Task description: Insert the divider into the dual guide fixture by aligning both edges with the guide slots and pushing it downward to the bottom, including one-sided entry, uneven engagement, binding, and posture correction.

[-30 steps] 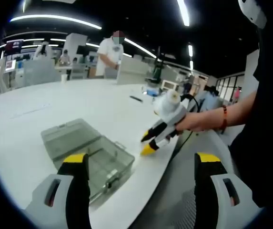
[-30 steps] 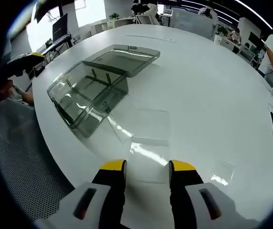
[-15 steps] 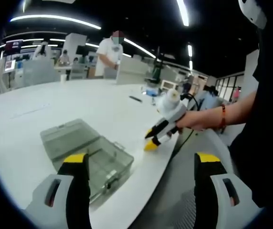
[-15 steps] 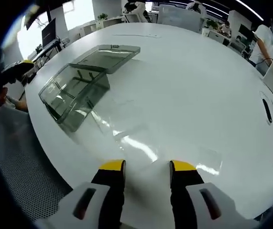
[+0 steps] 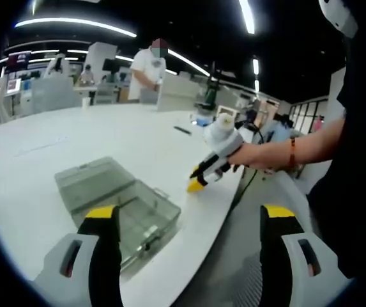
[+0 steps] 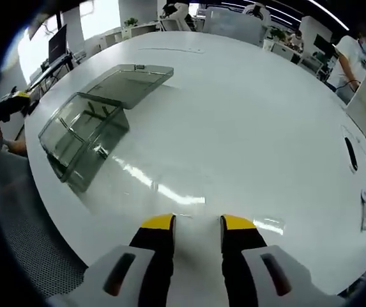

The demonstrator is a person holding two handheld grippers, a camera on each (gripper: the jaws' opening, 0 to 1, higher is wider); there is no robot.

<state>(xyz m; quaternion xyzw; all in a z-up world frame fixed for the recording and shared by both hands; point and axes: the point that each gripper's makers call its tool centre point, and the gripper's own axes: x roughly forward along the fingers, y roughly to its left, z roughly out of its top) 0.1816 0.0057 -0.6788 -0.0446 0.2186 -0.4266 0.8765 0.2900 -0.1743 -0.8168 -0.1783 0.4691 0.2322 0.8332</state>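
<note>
The left gripper (image 5: 189, 220) hangs wide open and empty above the smoky grey clear plastic box (image 5: 115, 198), lid back to receive, while the right gripper (image 6: 197, 222) hovers narrowly open at the white round table's (image 6: 246, 128) near edge, apparently to pinch the faintly glinting clear flat divider (image 6: 181, 198) lying just beyond its tips.

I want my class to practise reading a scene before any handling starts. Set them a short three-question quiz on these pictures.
1. True or false: the lid of the clear box is closed.
2. The left gripper is: A) open wide, holding nothing; B) shut on the box; C) shut on a cloth.
3. What does the box stand on?

Key
1. False: the lid is swung open and lies flat behind the box.
2. A.
3. The white table, near its edge, ahead of the right gripper.
</note>
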